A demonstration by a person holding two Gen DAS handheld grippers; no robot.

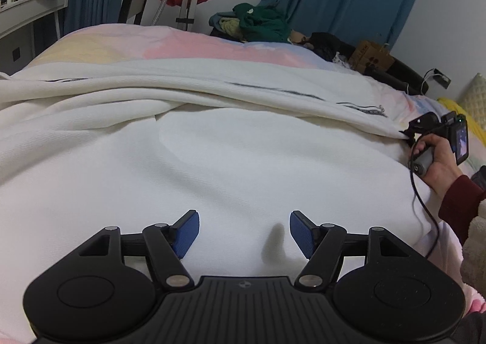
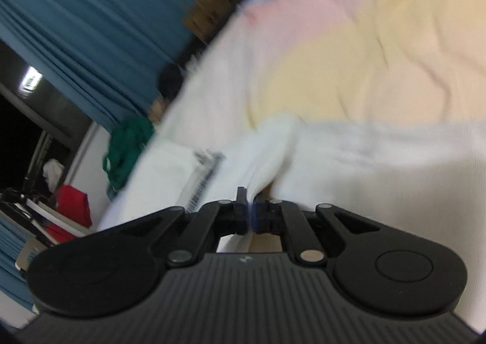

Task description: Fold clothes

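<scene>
The white garment (image 1: 212, 146) lies spread on the bed (image 1: 121, 46), its far edge already turned over; my right gripper (image 2: 250, 215) has its fingers clamped on a bunched edge of it; my left gripper (image 1: 244, 233) hovers above the cloth, fingers apart; I think I should carry the right edge across low and even, while the left pins the fold line.

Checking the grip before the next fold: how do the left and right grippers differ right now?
The left gripper is open, blue pads apart, holding nothing; the right gripper is shut on the white garment. The left sits over the garment's flat middle; the right pinches its edge, bunching the cloth into pleats. Both are the same black two-finger tool with blue pads.
</scene>
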